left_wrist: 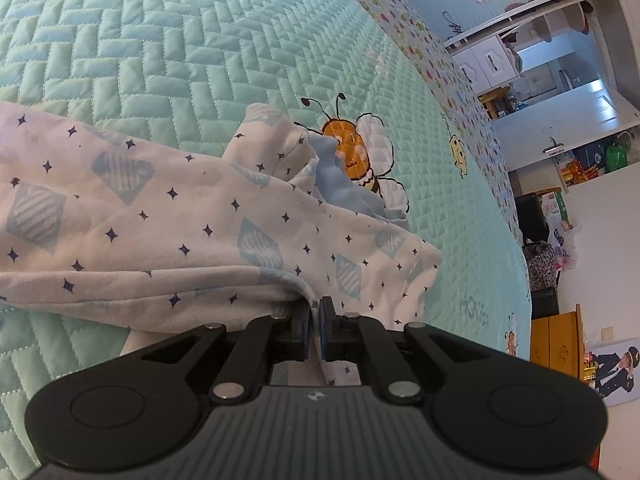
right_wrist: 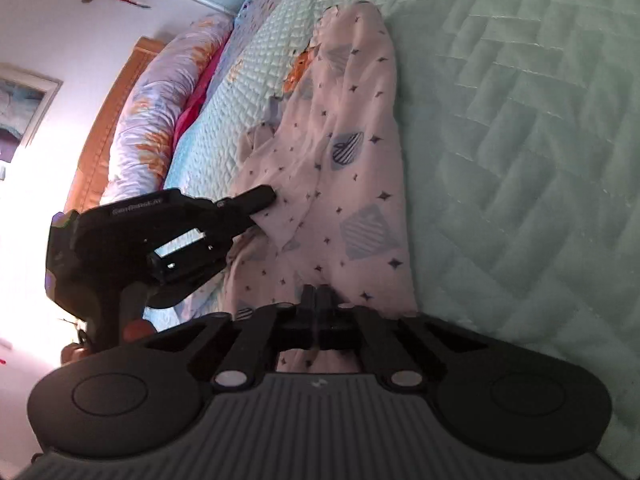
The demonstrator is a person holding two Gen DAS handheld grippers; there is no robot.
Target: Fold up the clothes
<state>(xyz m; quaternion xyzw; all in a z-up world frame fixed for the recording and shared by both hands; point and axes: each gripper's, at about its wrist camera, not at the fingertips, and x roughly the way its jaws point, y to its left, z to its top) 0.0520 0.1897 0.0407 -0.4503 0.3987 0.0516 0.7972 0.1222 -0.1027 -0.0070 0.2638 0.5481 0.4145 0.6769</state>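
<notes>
A white garment (left_wrist: pixel 192 216) printed with small dark stars and pale blue diamonds lies rumpled across a mint quilted bedspread (left_wrist: pixel 160 48). A light blue lining (left_wrist: pixel 340 184) shows at its far fold. My left gripper (left_wrist: pixel 316 308) is shut on the garment's near edge, with cloth pinched between the pads. In the right wrist view the same garment (right_wrist: pixel 340 168) stretches away from me, and my right gripper (right_wrist: pixel 316 292) is shut on its near hem. The left gripper (right_wrist: pixel 266 196) shows there too, its fingers clamped on a fold at the garment's left side.
A cartoon bee (left_wrist: pixel 352 148) is printed on the bedspread beside the garment. A rolled floral duvet (right_wrist: pixel 160 108) and wooden headboard (right_wrist: pixel 104 136) lie at the bed's far side. White cabinets (left_wrist: pixel 488 60), a yellow cupboard (left_wrist: pixel 556 340) and floor clutter stand beyond the bed's edge.
</notes>
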